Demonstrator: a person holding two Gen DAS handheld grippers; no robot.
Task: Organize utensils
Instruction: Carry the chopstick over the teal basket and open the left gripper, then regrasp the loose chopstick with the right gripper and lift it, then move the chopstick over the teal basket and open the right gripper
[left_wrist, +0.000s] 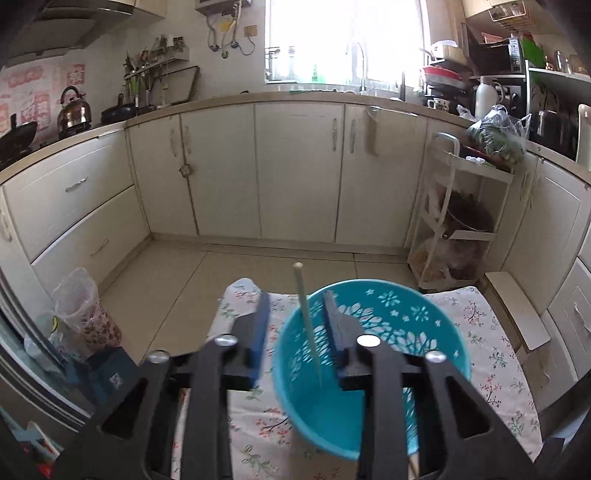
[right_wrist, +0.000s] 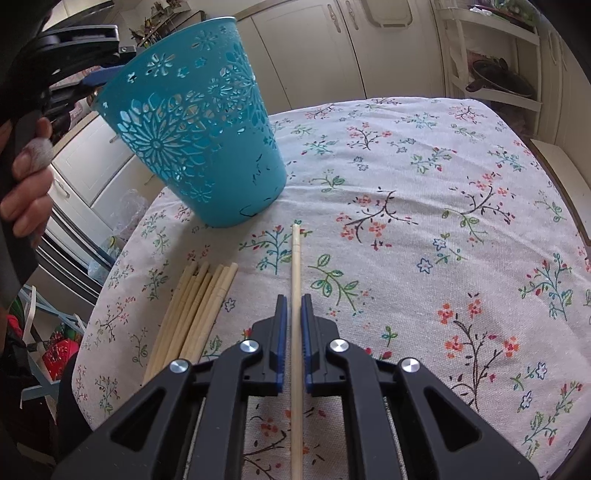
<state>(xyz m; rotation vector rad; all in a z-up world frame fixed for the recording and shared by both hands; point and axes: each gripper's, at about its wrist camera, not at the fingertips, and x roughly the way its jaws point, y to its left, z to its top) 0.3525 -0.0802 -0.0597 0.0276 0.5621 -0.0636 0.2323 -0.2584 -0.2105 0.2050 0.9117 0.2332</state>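
Chopsticks, pale bamboo, slim and straight: one single chopstick (right_wrist: 295, 258) lies on the floral-cloth worktop (right_wrist: 424, 221) on the near side of the teal perforated plastic basket (right_wrist: 192, 122), its tip pointing at the basket's base. The right gripper (right_wrist: 294, 299) straddles it, jaws nearly together, with a thin sliver of gap visible on each side of the stick; no firm pinch as far as I can see.

Left of that stick, also short of the basket, is a loose bundle of matching chopsticks (right_wrist: 195, 306), fanned slightly.

In the right wrist view the basket appears to lean; I cannot tell whether that is true tilt or lens bend. The left gripper (left_wrist: 295, 306) hangs over its rim, jaws spread. A further chopstick (left_wrist: 304, 314) stands inside the basket between them, loose and blurred.

Beyond the basket are cream kitchen cabinets (left_wrist: 295, 166).

Handling judgement: light, stiff, smooth and prone to roll or pivot. Best taken near mid-length, pads square across the shaft, so that it does not swing. The basket is light and likely to tip easily.
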